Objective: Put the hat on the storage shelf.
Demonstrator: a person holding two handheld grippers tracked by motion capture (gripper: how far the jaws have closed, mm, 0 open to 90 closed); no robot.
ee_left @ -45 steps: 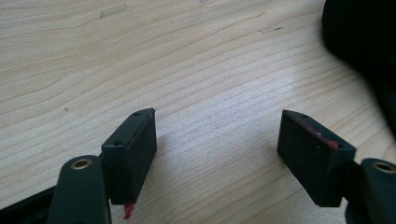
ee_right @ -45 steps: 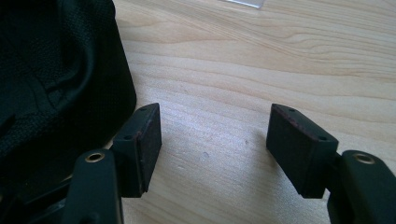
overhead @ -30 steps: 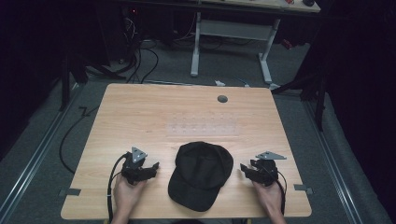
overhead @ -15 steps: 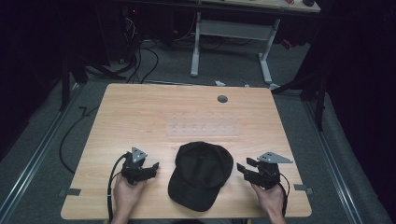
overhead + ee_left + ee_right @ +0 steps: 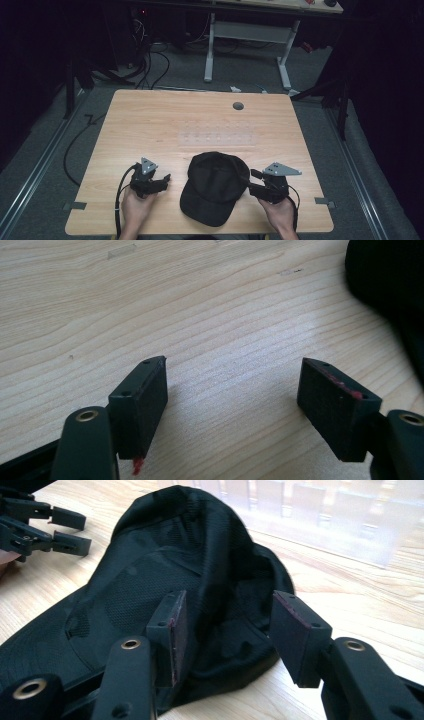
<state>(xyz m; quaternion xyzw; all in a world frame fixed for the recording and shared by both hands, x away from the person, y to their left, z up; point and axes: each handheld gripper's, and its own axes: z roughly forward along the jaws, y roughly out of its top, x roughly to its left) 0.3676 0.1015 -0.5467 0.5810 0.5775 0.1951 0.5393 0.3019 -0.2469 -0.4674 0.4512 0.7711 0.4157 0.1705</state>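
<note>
A black cap (image 5: 215, 184) lies on the wooden table (image 5: 150, 125) near its front edge, brim toward the person. My left gripper (image 5: 162, 179) rests to the cap's left, held in a hand, jaws open over bare wood (image 5: 232, 365); the cap's edge (image 5: 395, 285) shows at that view's right. My right gripper (image 5: 252, 181) is at the cap's right side. Its jaws (image 5: 230, 600) have just been closing and stand open around the cap's rear fabric (image 5: 165, 565). The right pad is clear of the fabric, and the left pad sits close against it.
A clear plastic strip with several small cells (image 5: 217, 137) lies flat in the table's middle, just beyond the cap (image 5: 320, 515). A round cable hole (image 5: 238, 106) sits near the far edge. Cables trail off the left gripper toward the front edge. Dark floor surrounds the table.
My right gripper has moved left and lifted slightly, coming up against the cap's right side. The left gripper and the cap have stayed put.
</note>
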